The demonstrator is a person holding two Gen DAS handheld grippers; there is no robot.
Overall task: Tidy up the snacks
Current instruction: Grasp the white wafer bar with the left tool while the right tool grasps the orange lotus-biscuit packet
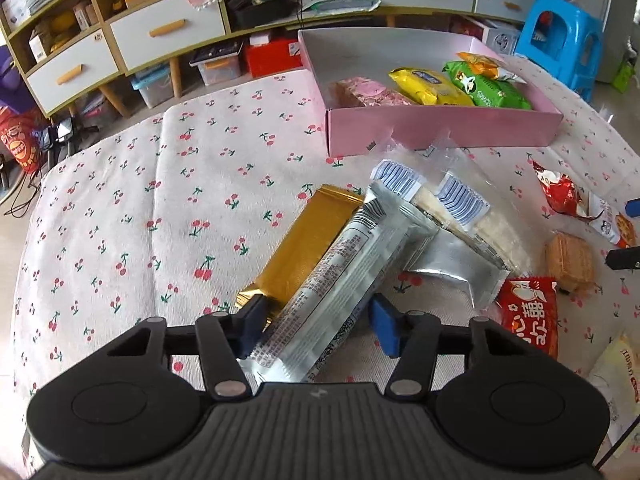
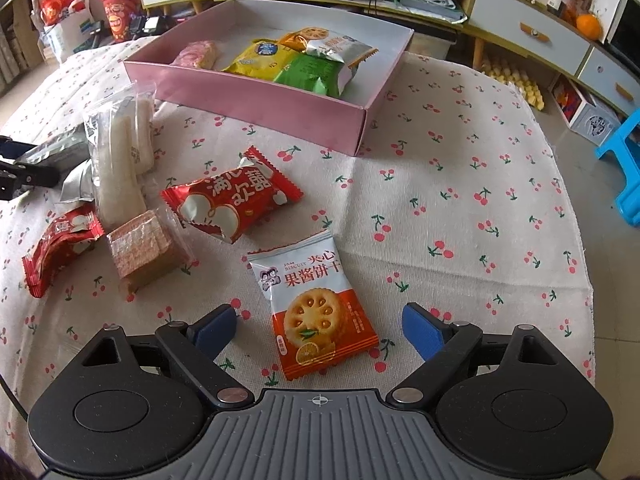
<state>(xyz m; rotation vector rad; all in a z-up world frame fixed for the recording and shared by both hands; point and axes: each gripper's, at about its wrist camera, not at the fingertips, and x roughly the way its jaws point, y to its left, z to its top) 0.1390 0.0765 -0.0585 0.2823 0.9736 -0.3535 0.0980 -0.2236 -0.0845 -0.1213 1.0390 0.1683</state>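
On the cherry-print tablecloth (image 1: 120, 200), the left gripper (image 1: 316, 320) has its blue pads on either side of a silver snack bar (image 1: 340, 280), which lies partly over a gold-wrapped bar (image 1: 304, 240) just to its left. The pads stand close against the silver wrapper's sides, though I cannot tell whether they press it firmly. Past the bars lie clear packs of white rice crackers (image 1: 452, 216) and a flat silver pouch (image 1: 456, 260). Farther right sit a red packet (image 1: 528, 312), a wrapped stack of wafers (image 1: 570, 262) and another red packet (image 1: 568, 196).

Behind them stands the pink box (image 1: 440, 124), holding a pink pastry (image 1: 368, 92), a yellow packet (image 1: 428, 84), a green packet (image 1: 488, 88) and an orange packet (image 1: 480, 64).

The right gripper (image 2: 320, 328) hovers low with its fingers spread wide, holding nothing. The jam biscuit packet (image 2: 316, 304) lies flat on the cloth between them, touching neither pad. To its left are the wafers (image 2: 144, 248) and a red packet (image 2: 60, 248); just beyond is a larger red packet (image 2: 232, 196).
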